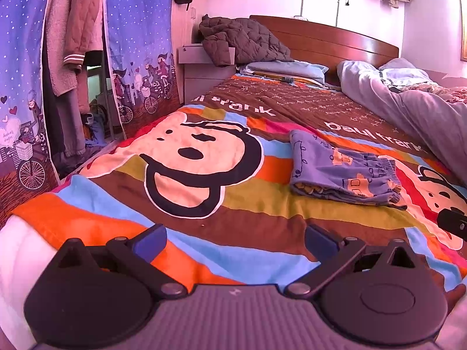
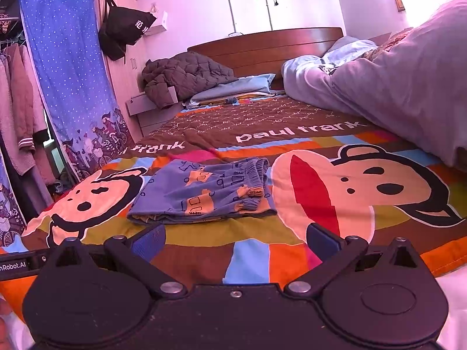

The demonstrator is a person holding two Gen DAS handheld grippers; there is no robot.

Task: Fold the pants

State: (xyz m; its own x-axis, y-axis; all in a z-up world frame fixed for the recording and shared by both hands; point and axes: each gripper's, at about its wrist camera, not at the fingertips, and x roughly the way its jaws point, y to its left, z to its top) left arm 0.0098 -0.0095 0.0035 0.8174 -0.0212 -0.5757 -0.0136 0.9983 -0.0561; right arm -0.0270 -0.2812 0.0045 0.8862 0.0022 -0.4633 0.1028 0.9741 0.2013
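Left wrist view: bedroom, cartoon bedspread [image 1: 204, 204] under left gripper [image 1: 236, 242], released, empty. Folded pants [image 1: 341, 172] ahead-right, apart. Mattress edge close left; room ahead.

Right wrist view: right gripper [image 2: 236, 240] released, empty; pants just ahead-left. Risk: pinching 1 layer or bedspread would undo fold. Duvet [image 2: 408, 81] crowds right.

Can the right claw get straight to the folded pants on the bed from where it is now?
Probably yes. The right claw is open, holds nothing, and only bare blanket lies between it and the folded pants just ahead.
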